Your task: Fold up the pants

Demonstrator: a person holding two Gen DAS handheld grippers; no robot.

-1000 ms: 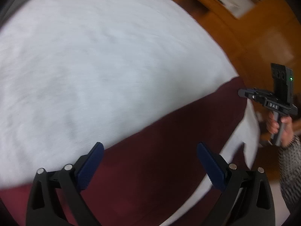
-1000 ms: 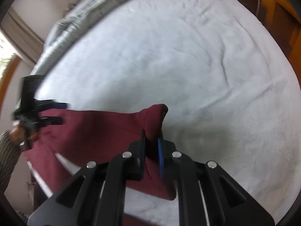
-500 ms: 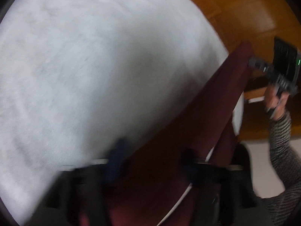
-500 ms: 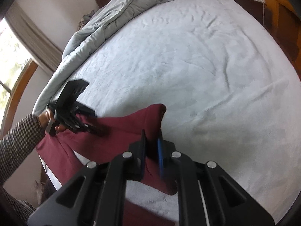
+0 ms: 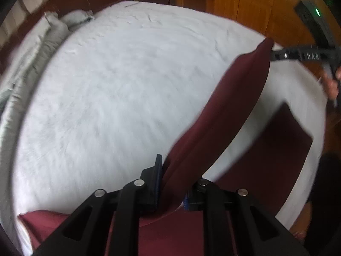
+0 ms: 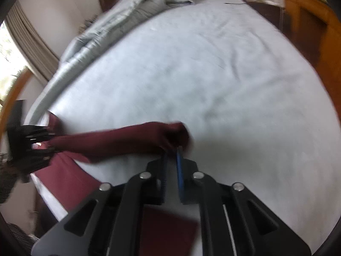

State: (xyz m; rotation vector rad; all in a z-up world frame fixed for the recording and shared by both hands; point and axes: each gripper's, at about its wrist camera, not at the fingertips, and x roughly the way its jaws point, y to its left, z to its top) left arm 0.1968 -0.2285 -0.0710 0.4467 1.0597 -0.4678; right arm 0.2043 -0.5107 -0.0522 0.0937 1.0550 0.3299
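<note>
- as both ends of one edge are clamped and raised, the fold is judged under way but not laid; the pants [image 5: 230, 115] hang as a dark red band between the two tools, above the bed [image 5: 119, 89]
- left gripper [image 5: 170, 183]: jaws drawn in tight on the near end of the band; cloth fills the gap between the pads and rises away from them toward the far tool
- right gripper [image 6: 171, 162]: jaws nearly closed with a narrow gap between the blue pads; the bunched far end of the pants [image 6: 119, 140] sits at the tips and appears pinched there; motion blur prevents a firmer reading; in the left view this tool [image 5: 275, 55] meets the top corner of the band
- remainder of the garment: flat sections lie on the sheet at the near edge of the bed, below the lifted band and under the left tool; a further piece shows at the near left corner; which part is waist and which is leg cannot be told
- done, as judged: an edge gathered and lifted at both ends
- outstanding, as judged: carry the lifted edge across, lay it on the flat part, release, smooth, then any further fold; no finished crease is visible
- surroundings: a grey duvet [image 6: 110, 27] is heaped along the far side, well apart from the work; wooden furniture [image 5: 245, 2] stands beyond the bed
</note>
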